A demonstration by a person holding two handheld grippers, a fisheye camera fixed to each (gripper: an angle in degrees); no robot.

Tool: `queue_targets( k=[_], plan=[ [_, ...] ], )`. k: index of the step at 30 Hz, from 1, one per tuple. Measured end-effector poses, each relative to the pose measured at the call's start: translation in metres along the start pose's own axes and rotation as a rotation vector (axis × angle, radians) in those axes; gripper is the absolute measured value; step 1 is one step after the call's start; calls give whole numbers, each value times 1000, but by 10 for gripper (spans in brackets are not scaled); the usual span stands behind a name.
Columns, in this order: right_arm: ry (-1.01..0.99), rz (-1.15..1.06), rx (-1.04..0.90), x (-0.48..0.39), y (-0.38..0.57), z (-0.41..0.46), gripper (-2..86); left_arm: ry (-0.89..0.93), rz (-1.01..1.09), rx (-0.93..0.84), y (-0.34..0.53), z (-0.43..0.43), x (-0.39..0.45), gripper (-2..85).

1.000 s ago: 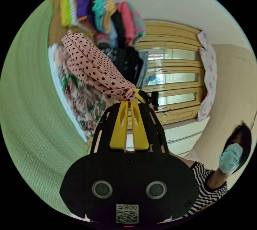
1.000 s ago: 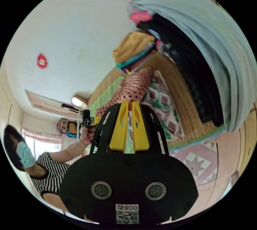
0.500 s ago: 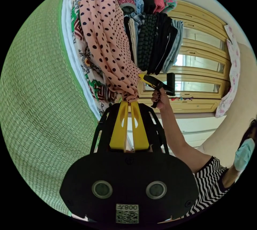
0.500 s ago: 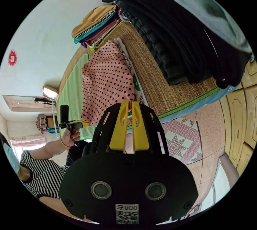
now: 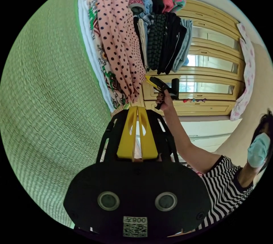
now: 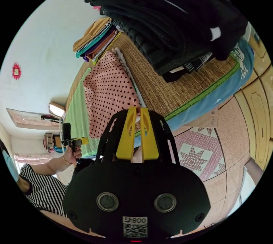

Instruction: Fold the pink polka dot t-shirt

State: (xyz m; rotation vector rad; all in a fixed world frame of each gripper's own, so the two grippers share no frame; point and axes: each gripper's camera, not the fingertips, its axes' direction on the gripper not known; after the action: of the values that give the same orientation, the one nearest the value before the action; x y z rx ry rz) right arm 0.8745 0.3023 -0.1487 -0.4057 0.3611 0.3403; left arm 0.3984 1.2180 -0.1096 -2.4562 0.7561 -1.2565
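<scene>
Pink polka dot t-shirt [image 6: 109,90] spread on the bed's woven mat [image 6: 159,90], near its edge.

Beside it stand 2 stacks: dark folded clothes [image 6: 170,28] and colourful ones [image 6: 93,41]. The right tool [image 6: 137,109] is clenched on the shirt's corner by the mat's edge. The left tool [image 5: 137,108] has its jaws pressed together at the shirt's hem; cloth between them cannot be made out.

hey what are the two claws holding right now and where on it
Both claws pinch the pink polka dot t-shirt at its near edge: the left claw on one corner, the right claw on the other. The shirt lies spread on the bed.
</scene>
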Motion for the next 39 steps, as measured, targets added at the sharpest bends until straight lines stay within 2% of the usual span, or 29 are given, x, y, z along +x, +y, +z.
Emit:
queue_targets(
  k=[7, 9, 12, 15, 18, 21, 23, 25, 27, 30, 32, 39],
  plan=[
    [-23, 19, 160, -17, 35, -18, 3, -77, 96, 23, -25, 9, 15, 1],
    [-57, -59, 195, -45, 43, -14, 2, -197, 115, 7, -33, 18, 14, 1],
    [51, -133, 112, -79, 40, 15, 1, -280, 82, -52, -39, 30, 4, 1],
    [182, -110, -35, -90, 34, 56, 1, -231, 71, -20, -33, 26, 5, 1],
    [186, -166, 51, -115, 47, 48, 1, -254, 130, 19, -23, 16, 15, 1],
    [244, -180, 26, -129, 55, 60, 1, -289, 111, -21, -16, 13, 7, 1],
    [215, -166, 42, -135, 60, 60, 1, -309, 160, -14, -6, 2, 11, 1],
    [183, -185, 125, -149, 69, 51, 2, -393, 232, -18, 8, -12, 19, 1],
    [179, -215, 225, -173, 77, 43, 2, -570, 314, -39, 33, -32, 26, 1],
    [155, -261, 295, -204, 80, 44, 4, -788, 340, -90, 65, -51, 22, 2],
    [125, -293, 328, -223, 77, 48, 6, -853, 306, -120, 82, -60, 12, 2],
    [64, -428, 396, -311, 23, 75, 35, -673, 304, 0, 126, -97, -6, 4]
  ],
)
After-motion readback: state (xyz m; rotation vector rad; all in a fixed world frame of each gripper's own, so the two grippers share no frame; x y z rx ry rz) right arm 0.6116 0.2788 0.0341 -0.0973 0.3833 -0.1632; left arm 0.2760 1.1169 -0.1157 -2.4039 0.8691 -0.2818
